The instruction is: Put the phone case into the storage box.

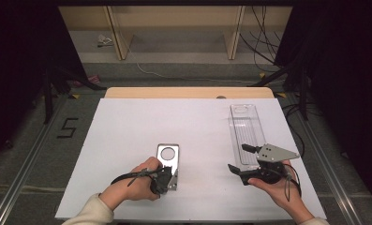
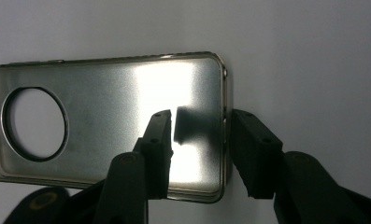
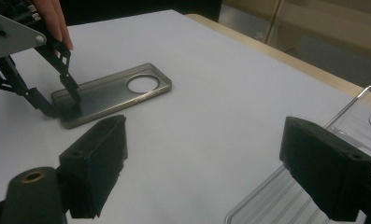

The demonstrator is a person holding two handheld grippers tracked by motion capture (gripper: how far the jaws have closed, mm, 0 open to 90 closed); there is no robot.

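Currently left gripper (image 1: 167, 180) is angling down, jaws straddling the short edge of the metal phone case (image 2: 108, 121) lying mid-table, not clamped yet. Right gripper (image 1: 242, 159) is hovering by the clear tray (image 1: 246, 129), jaws wide; tray cropped at frame edge in its view.

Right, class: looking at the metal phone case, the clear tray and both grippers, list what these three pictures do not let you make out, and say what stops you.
- Phone case: in the high view its near end is hidden by the left gripper and hand.
- Whether that gripper's jaws actually pinch the case edge: one sits inside, one outside, contact unclear.
- Clear tray: cut off by the right gripper view's edges and partly behind a jaw.
- Small items on the far floor: too small.
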